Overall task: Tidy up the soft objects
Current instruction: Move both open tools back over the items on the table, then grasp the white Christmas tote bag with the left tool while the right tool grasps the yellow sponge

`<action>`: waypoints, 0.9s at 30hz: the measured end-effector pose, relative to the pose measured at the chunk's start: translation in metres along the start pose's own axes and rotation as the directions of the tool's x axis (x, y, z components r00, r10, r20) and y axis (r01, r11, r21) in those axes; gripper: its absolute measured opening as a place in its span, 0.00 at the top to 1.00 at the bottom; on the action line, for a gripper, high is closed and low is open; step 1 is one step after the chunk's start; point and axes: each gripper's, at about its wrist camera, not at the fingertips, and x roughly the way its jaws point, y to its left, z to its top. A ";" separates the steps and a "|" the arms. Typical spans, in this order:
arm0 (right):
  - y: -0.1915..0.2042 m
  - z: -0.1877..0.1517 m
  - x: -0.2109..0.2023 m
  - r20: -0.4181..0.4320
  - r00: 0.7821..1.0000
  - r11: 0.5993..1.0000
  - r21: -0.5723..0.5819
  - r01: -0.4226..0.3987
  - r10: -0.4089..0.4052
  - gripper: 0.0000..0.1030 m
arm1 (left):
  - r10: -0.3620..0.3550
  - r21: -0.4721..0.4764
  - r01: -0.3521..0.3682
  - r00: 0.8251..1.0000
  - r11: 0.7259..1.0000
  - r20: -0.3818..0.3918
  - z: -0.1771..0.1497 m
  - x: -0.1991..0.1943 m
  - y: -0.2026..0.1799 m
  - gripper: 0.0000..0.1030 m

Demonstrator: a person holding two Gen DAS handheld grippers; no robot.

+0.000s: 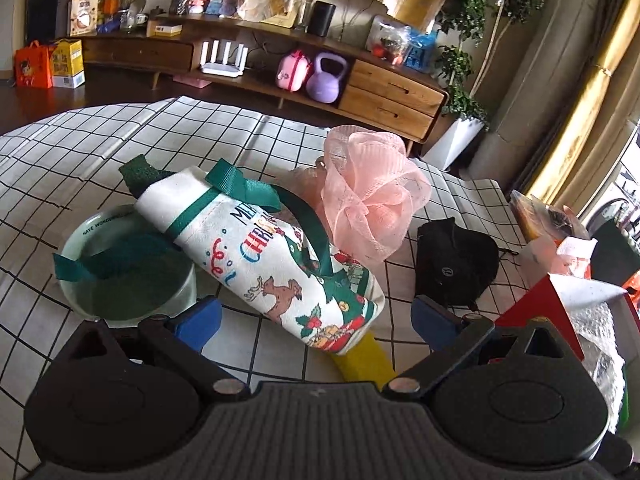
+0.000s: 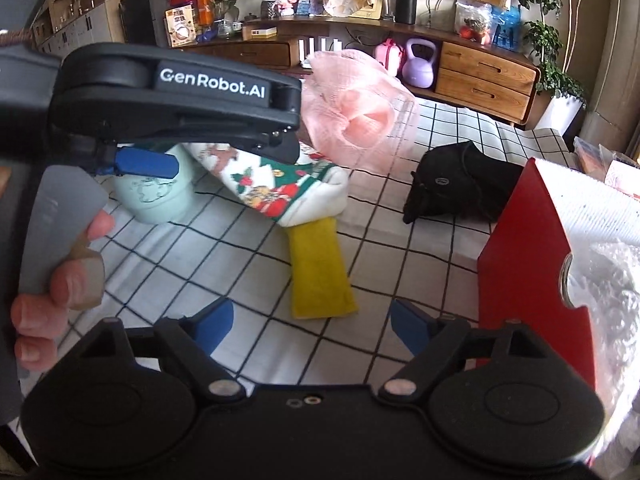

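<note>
- Two blue-padded fingers of the left gripper [image 1: 316,320] sit nearest the lens in the left wrist view, spread well apart with nothing pinched; the lower end of the Christmas bag lies between them without either pad touching it.
- One Christmas bag [image 1: 280,264], white canvas with reindeer print and green ribbon handles, lies tilted across the checked cloth [image 1: 80,168] that covers the worktop, its upper end resting against the bowl.
- One pale green bowl [image 1: 120,264] stands to the left, with one green ribbon end draped over its rim.
- One yellow cloth [image 2: 320,276] lies flat, its far end tucked under the bag.
- One pink mesh bath puff [image 1: 368,196] sits just behind the bag, touching it.
- One black pouch [image 1: 456,264] lies to the right, apart from the puff.
- One red box [image 2: 524,264] with a white liner stands at the right edge, near the pouch.
- In the right wrist view, the right gripper [image 2: 312,320] also has its two blue pads apart, empty, above bare cloth just in front of the yellow cloth.
- One hand [image 2: 60,280] grips the grey handle of the left gripper at the left of that view.
- Behind the worktop, one wooden sideboard [image 1: 392,92] holds one purple kettlebell [image 1: 326,78].
</note>
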 end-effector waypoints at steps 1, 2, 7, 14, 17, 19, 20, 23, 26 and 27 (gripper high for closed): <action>-0.002 0.000 0.003 0.000 1.000 1.000 0.003 -0.001 0.001 0.20 | 0.005 -0.007 -0.006 1.000 1.000 -0.003 0.001 0.004 0.000 0.02; -0.004 0.001 0.006 0.002 1.000 1.000 0.006 -0.003 0.003 0.20 | 0.010 -0.013 -0.010 1.000 1.000 -0.005 0.003 0.007 0.000 0.05; -0.006 0.007 0.020 0.006 1.000 1.000 -0.002 -0.007 0.007 0.25 | 0.040 -0.041 -0.041 0.999 0.998 -0.027 0.011 0.026 0.002 0.12; -0.003 0.014 0.043 -0.007 1.000 1.000 -0.016 -0.009 0.009 0.40 | 0.100 -0.007 -0.100 0.995 0.995 -0.007 0.014 0.036 -0.007 0.21; -0.002 0.015 0.050 -0.011 1.000 1.000 -0.020 -0.006 0.006 0.50 | 0.131 0.017 -0.131 0.991 0.991 0.001 0.014 0.038 -0.010 0.34; -0.001 0.015 0.053 -0.008 1.000 1.000 -0.016 -0.004 0.004 0.52 | 0.147 0.017 -0.147 0.989 0.989 0.008 0.014 0.037 -0.009 0.41; -0.001 0.015 0.053 -0.003 1.000 1.000 -0.015 -0.003 0.003 0.53 | 0.152 0.021 -0.153 0.988 0.988 0.013 0.014 0.037 -0.009 0.48; -0.001 0.015 0.054 0.004 1.000 1.000 -0.020 0.006 -0.006 0.61 | 0.160 0.032 -0.160 0.987 0.987 0.020 0.013 0.037 -0.008 0.60; -0.001 0.015 0.053 0.008 1.000 1.000 -0.021 0.005 -0.005 0.63 | 0.166 0.048 -0.168 0.985 0.985 0.045 0.013 0.033 -0.009 0.72; 0.000 0.015 0.053 0.009 1.000 1.000 -0.022 0.006 -0.006 0.63 | 0.163 0.060 -0.166 0.985 0.984 0.059 0.013 0.030 -0.011 0.79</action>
